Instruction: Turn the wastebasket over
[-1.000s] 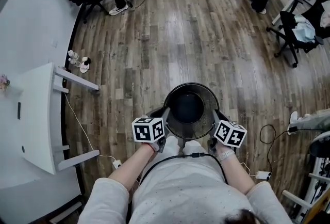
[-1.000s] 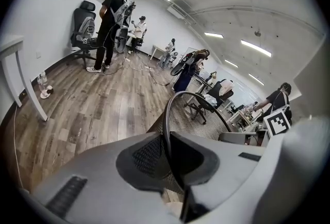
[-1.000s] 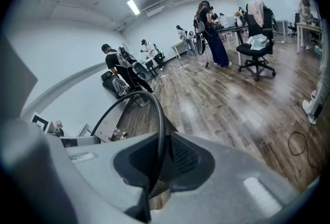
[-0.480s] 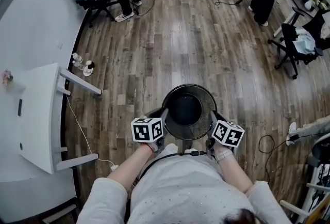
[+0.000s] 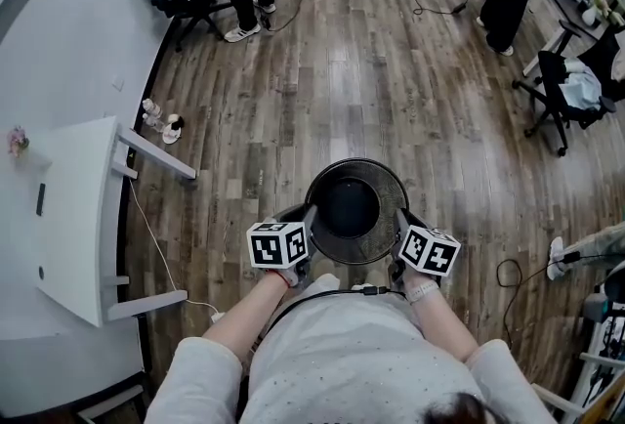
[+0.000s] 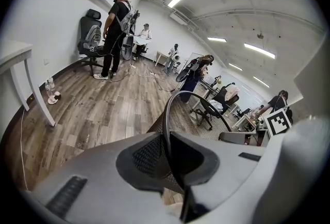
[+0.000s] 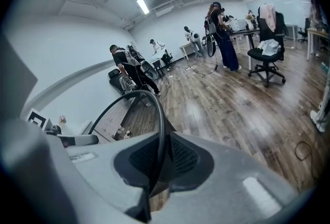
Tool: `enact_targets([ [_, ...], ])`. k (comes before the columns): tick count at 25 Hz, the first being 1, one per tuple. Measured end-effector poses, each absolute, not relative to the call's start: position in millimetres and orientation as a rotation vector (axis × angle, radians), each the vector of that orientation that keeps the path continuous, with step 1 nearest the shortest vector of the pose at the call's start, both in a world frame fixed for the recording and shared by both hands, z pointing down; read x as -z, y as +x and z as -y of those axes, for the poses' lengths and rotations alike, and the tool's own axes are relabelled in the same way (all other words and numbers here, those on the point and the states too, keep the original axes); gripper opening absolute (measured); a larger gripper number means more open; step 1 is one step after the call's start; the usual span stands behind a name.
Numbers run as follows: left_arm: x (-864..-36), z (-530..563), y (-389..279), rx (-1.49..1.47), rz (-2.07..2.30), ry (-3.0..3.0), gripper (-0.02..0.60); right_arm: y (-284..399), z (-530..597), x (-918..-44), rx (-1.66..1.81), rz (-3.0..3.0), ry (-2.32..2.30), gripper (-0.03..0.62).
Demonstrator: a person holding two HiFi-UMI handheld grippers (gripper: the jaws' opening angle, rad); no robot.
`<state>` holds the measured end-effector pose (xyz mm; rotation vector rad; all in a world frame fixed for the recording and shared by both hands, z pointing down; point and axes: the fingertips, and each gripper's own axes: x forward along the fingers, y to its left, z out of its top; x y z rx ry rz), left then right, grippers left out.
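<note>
1. The black round wire-mesh wastebasket [image 5: 353, 208] is upright, mouth up, just in front of you over the wood plank floor [image 5: 342, 90]; it's not turned yet. I can't tell if its base is off the floor
2. Your left gripper [image 6: 166, 153] is pinching the rim and mesh wall on the basket's left side, one jaw inside and one outside
3. Your right gripper [image 7: 159, 158] has the same pinch on the opposite side. Its jaws have just been closing with the rim wire between them
4. Risk: both holds are thin pinches on round wire, so the rim can pivot or slide out of the pads when you roll it
5. Risk: if your hands rotate unevenly, one side likely pulls free and the basket swings off the other and drops
6. Risk: the basket is close to your torso, so flipping it towards you may snag it
</note>
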<state>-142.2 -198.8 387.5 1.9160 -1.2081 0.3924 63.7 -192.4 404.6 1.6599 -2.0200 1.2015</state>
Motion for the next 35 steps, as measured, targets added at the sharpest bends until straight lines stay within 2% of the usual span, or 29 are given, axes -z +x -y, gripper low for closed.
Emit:
enact_targets([
  [35,-405,198,-155,-0.430,1.186,1.886,0.049,52,191,-419,-1.235,1.984,1.656,0.029],
])
